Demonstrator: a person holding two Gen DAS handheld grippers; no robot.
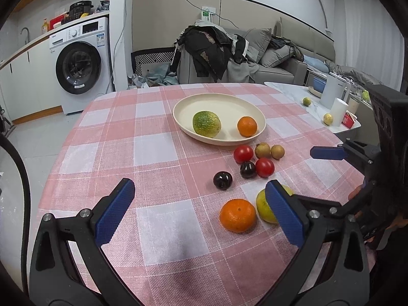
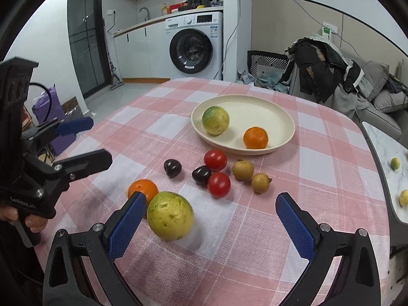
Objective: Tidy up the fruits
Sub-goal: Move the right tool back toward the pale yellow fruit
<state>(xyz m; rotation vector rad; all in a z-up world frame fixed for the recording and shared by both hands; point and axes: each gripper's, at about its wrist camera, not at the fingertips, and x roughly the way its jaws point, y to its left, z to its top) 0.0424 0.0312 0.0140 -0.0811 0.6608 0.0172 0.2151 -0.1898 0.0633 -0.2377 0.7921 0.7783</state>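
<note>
Nearest the right wrist camera, the right tool (image 2: pixel 206 219) stands spread wide, its blue ribbed pads (image 2: pixel 125 227) pinching nothing, with a smooth, speckled yellow-green guava (image 2: pixel 170 215) lying on the desk (image 2: pixel 318 168) just beside the left pad. That same fruit is half hidden in the left wrist view, tucked behind one blue pad of the left tool (image 1: pixel 201 211), which is likewise spread and empty; only there does the near orange (image 1: pixel 237 215) show whole, dimpled skin and all, whereas the right view cuts it off behind the pad and the guava. The desk wears a woven pink-and-white checked cloth. In the middle lie two glossy red tomatoes (image 2: pixel 215 160), two dark plums (image 2: pixel 172 168) and two small, dull brown round fruits (image 2: pixel 242 169), close together; which of them touch is hard to tell. Farther off, a shallow cream oval plate (image 2: pixel 255 107) carries a mottled green fruit (image 2: pixel 215 120) on the left and a second orange (image 2: pixel 255 137) nearer the right rim, apart from each other. The left view alone shows a white marble side table (image 1: pixel 290 89) at far right with a white jug (image 1: pixel 334 89) and two small yellowish fruits (image 1: pixel 328 118); the right view clips most of it at the edge.
</note>
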